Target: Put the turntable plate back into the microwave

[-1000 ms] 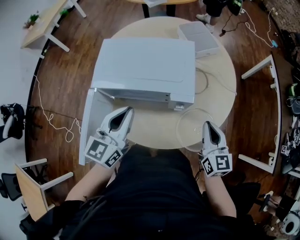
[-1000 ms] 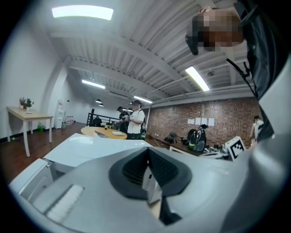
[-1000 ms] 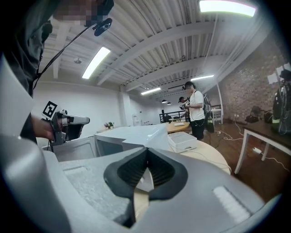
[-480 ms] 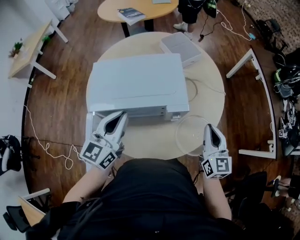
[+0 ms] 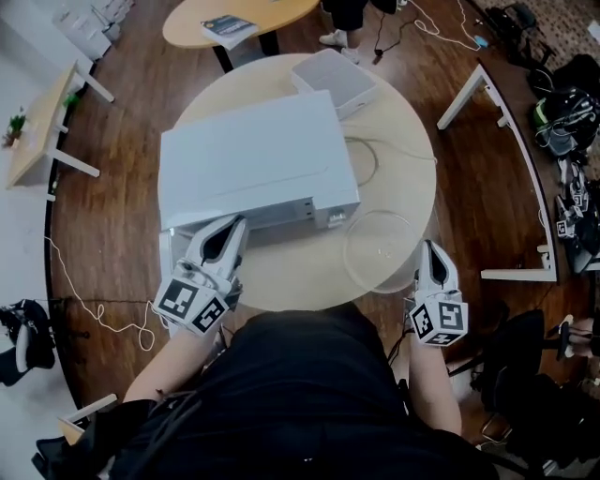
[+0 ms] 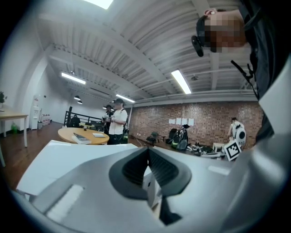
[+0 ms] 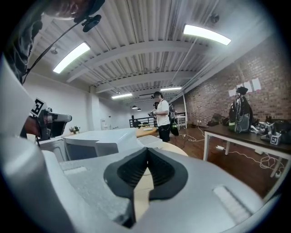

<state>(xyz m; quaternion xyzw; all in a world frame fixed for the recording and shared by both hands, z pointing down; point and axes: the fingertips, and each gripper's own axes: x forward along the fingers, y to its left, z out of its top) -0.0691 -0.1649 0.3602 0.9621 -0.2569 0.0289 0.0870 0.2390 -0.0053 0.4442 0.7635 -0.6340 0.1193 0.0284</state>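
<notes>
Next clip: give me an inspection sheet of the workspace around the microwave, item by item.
Surface: round wooden table, bare along its near edge.
Job's things: white microwave stands mid-table; glass turntable plate lies flat on the table at its front right, not inside.
Clutter: white box at the far edge.
Grippers: left gripper shut, empty, at the microwave's front; right gripper shut, empty, beside the turntable plate's right rim.
Cables: cord loops on the table right of the microwave; floor cord trails at the left.
Surroundings: second round table with a book; desk frame.
</notes>
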